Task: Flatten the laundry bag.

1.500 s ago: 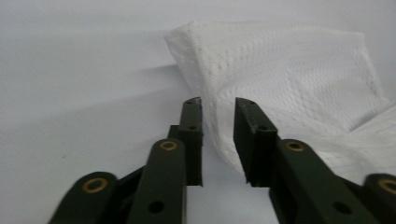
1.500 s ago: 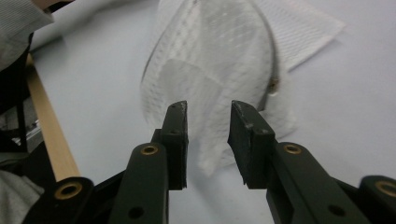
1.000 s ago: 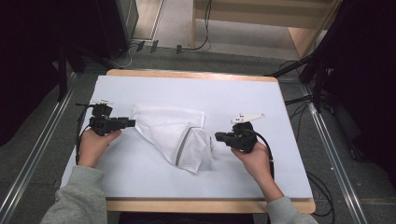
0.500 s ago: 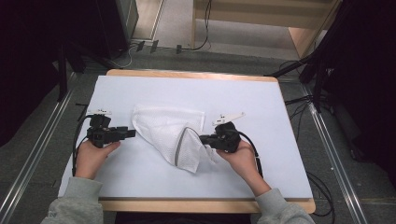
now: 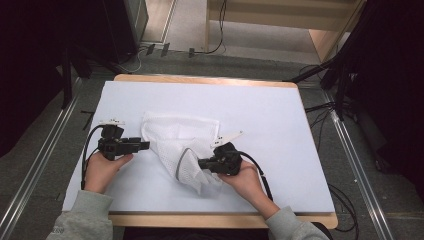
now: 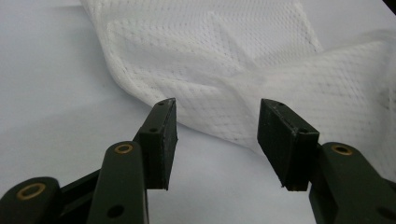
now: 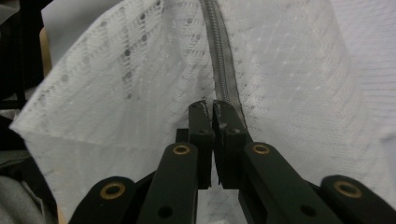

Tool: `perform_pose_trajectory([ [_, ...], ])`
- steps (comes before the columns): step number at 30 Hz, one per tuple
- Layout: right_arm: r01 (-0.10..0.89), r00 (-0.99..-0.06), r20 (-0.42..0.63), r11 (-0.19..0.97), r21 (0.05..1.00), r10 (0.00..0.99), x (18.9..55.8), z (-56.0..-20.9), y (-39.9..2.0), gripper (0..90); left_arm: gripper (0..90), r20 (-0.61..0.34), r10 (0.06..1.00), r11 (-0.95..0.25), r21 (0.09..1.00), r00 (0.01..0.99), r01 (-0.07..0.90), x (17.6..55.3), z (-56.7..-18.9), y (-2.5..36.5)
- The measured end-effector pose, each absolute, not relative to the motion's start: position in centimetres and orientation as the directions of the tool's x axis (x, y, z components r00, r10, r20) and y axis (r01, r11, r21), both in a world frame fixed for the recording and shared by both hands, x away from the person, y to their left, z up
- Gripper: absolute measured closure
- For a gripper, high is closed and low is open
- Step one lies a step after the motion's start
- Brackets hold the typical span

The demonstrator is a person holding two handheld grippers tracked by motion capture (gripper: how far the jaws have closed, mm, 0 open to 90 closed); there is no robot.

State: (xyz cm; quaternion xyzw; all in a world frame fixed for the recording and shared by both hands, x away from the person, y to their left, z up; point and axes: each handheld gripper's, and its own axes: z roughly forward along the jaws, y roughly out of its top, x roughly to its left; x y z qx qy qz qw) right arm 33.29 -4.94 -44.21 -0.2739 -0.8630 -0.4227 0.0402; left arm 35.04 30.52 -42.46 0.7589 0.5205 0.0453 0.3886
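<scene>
While right tongs (image 7: 213,106) pinch mesh bag (image 5: 185,142), left tongs (image 6: 217,126) apart beside it

Two black handheld grippers, grey sleeves at the bottom of my screen

I see the left gripper (image 5: 145,145) and right gripper (image 5: 202,163) as matt black blocks, each trailing a black cable and topped by a pale three-cornered plate. Up close, the jaw arms carry brass-ringed pivot holes and small dark screw holes — the pads (image 6: 161,140) are flat, square-edged black slabs. Both forearms wear grey knit sleeves (image 5: 85,217) with ribbed cuffs.
</scene>
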Motion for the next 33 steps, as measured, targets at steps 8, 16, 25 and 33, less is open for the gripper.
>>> perform_pose_trajectory([
  [8,0.506,-0.854,0.321,0.515,0.692,0.409,32.2,-45.4,-2.7,87.4,48.1,-0.33,0.836,-0.153,0.626,0.438,0.765,36.0,-43.2,31.0],
  [16,0.486,-0.867,0.308,0.533,0.692,0.391,31.5,-45.3,-1.8,84.1,47.2,-0.33,0.84,-0.155,0.615,0.431,0.773,36.8,-43.8,31.3],
  [25,0.474,-0.86,0.273,0.478,0.739,0.431,31.8,-42.8,-5.3,81.2,46.8,-0.331,0.838,-0.151,0.624,0.434,0.767,37.0,-43.8,31.4],
  [33,0.525,-0.802,0.27,0.413,0.744,0.533,34.3,-42.5,-8.6,78.7,46.8,-0.328,0.839,-0.148,0.629,0.434,0.763,37.0,-43.6,31.4],
])
